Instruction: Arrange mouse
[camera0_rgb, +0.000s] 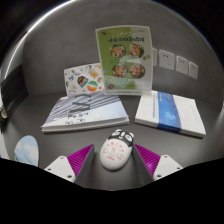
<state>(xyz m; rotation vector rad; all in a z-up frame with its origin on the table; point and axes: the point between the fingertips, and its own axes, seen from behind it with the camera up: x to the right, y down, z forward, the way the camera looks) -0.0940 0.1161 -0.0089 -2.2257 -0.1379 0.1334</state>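
A white mouse (116, 150) with a colourful printed pattern and a black-and-white front end sits between my fingers, its front end reaching just past the fingertips. My gripper (116, 148) is shut on the mouse, with the magenta pads (82, 158) pressing on both of its sides. The mouse is held low over the dark grey table (125, 112).
A stack of books (85, 112) lies ahead to the left and a blue-and-white book (171, 113) ahead to the right. A green leaflet (125, 56) and a smaller card (84, 79) stand against the back wall. A pale round object (25, 150) lies left of the fingers.
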